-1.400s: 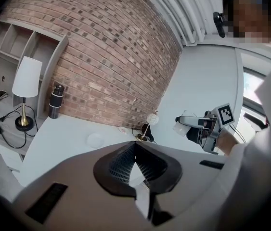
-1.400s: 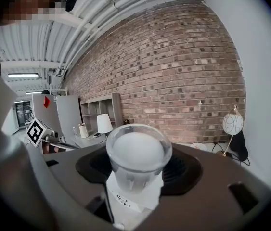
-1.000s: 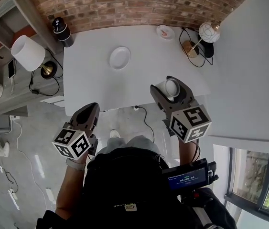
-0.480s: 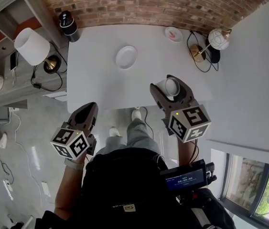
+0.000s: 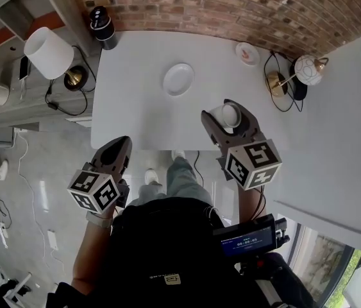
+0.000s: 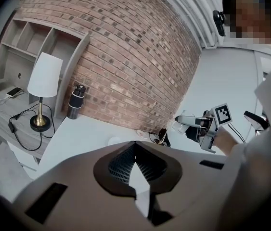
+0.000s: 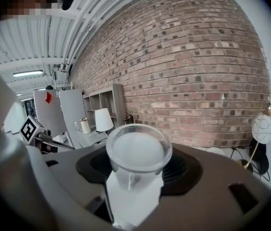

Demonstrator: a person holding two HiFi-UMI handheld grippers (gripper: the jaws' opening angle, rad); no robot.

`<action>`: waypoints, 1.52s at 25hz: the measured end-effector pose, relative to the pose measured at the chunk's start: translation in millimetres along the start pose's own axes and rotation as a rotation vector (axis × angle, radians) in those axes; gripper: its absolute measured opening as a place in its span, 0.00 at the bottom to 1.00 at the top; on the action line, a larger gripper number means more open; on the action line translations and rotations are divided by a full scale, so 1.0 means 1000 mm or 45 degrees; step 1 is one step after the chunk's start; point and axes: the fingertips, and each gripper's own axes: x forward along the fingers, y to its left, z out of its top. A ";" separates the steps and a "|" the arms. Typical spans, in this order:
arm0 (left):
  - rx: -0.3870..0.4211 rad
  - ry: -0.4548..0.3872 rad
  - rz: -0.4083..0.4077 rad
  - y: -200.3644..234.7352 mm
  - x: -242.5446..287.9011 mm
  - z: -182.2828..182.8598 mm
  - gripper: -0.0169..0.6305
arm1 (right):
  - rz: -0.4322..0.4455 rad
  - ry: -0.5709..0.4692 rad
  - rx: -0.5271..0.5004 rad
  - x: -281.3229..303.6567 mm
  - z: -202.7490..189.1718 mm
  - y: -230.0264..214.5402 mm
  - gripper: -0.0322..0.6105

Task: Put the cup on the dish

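A clear glass cup (image 5: 229, 116) is held over the white table's near edge, with my right gripper (image 5: 229, 115) shut on it. In the right gripper view the cup (image 7: 138, 150) stands upright between the jaws, its rim towards the camera. The white oval dish (image 5: 178, 79) lies empty on the table (image 5: 135, 108), further back and to the left of the cup. My left gripper (image 5: 117, 150) hangs off the table's near left corner, over the floor, shut with nothing in it. Its jaws (image 6: 135, 146) meet in the left gripper view, where the dish (image 6: 116, 141) shows just above them.
A small saucer with a red mark (image 5: 247, 53) and a globe lamp (image 5: 309, 68) with its cable sit at the table's back right. A dark bottle (image 5: 102, 25) stands at the back left. A white-shaded lamp (image 5: 47, 52) is on the side shelf. A brick wall runs behind the table.
The head view has shifted, so the table and dish sit a little further right. Both grippers keep their pose, and the cup stays in the right one.
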 end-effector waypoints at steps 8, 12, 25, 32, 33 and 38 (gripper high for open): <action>-0.003 -0.027 0.057 0.000 0.020 0.018 0.03 | 0.060 0.014 -0.022 0.037 0.007 -0.024 0.47; -0.013 -0.038 0.097 0.002 0.027 0.024 0.03 | 0.095 0.034 -0.028 0.058 0.006 -0.033 0.47; -0.059 -0.073 0.251 0.012 0.034 0.032 0.03 | 0.221 0.068 -0.061 0.116 0.010 -0.050 0.47; -0.098 -0.076 0.356 0.018 0.029 0.027 0.03 | 0.286 0.107 -0.131 0.151 0.002 -0.051 0.47; -0.103 -0.078 0.373 0.019 0.028 0.026 0.03 | 0.300 0.114 -0.134 0.157 0.000 -0.051 0.47; -0.127 -0.092 0.456 0.024 0.024 0.025 0.03 | 0.357 0.150 -0.144 0.183 -0.011 -0.051 0.47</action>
